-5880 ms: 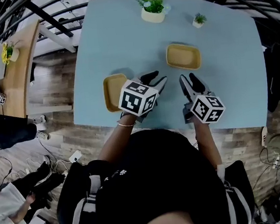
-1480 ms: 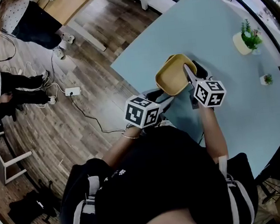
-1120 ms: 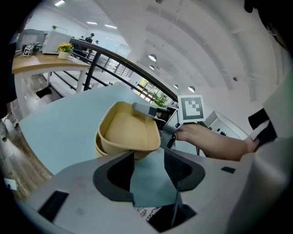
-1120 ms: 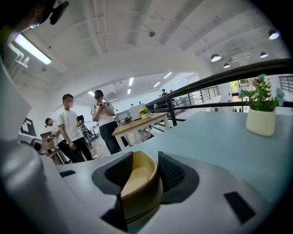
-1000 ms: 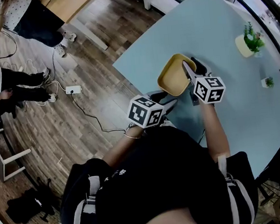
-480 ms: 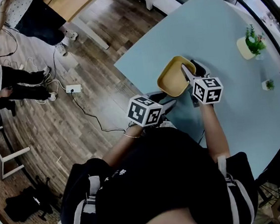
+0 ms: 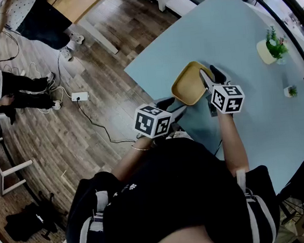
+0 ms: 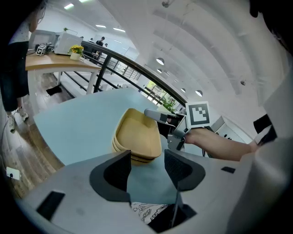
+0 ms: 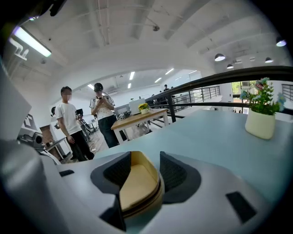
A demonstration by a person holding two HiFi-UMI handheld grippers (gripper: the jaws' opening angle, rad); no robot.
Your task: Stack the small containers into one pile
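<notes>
1. The stack (image 7: 191,84) of yellow containers sits on the table (image 7: 229,34), near its corner.
2. The right gripper (image 7: 210,76) clamps the stack's rim.
3. The left gripper (image 7: 173,107), wide and empty, is just beside the stack.
4. 2 plants stand well apart from it: 1 big plant (image 7: 271,46) and 1 small plant (image 7: 289,92).
</notes>
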